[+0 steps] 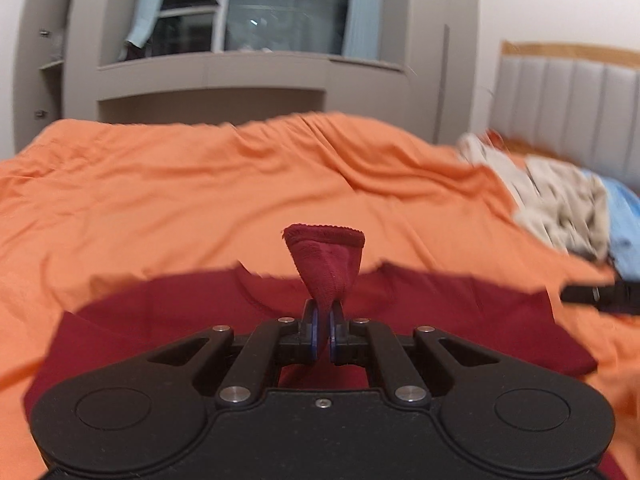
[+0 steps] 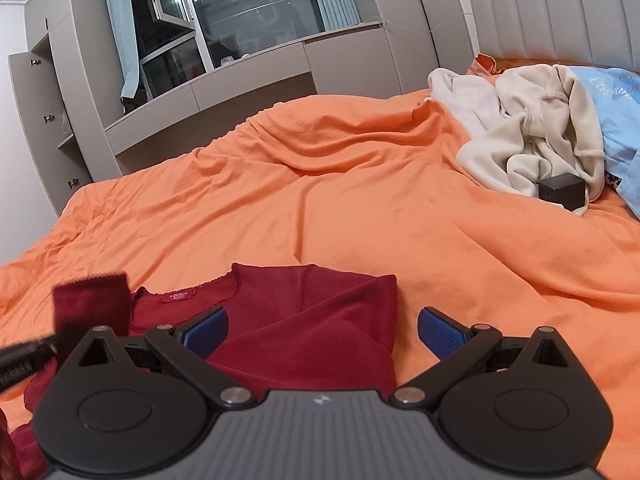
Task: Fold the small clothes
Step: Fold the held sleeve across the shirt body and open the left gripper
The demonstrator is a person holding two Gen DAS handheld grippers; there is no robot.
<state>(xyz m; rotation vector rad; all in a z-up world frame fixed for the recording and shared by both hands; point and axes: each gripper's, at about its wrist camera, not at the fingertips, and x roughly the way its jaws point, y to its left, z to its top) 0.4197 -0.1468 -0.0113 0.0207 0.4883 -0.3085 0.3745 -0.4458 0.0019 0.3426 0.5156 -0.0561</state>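
A dark red long-sleeved top (image 2: pixel 304 320) lies flat on the orange bedcover (image 2: pixel 320 200), one sleeve folded across its body. My left gripper (image 1: pixel 324 316) is shut on the cuff of the other red sleeve (image 1: pixel 326 256) and holds it up above the top (image 1: pixel 160 320). That lifted cuff (image 2: pixel 92 304) shows at the left of the right wrist view. My right gripper (image 2: pixel 322 330) is open and empty, just above the top's right half, with blue pads (image 2: pixel 440 334) spread wide.
A cream garment (image 2: pixel 532 132) and a light blue cloth (image 2: pixel 616 120) are heaped at the right by the grey headboard (image 2: pixel 560 12), with a small black box (image 2: pixel 560 192) beside them. Grey cabinets and a window (image 2: pixel 248 20) stand behind the bed.
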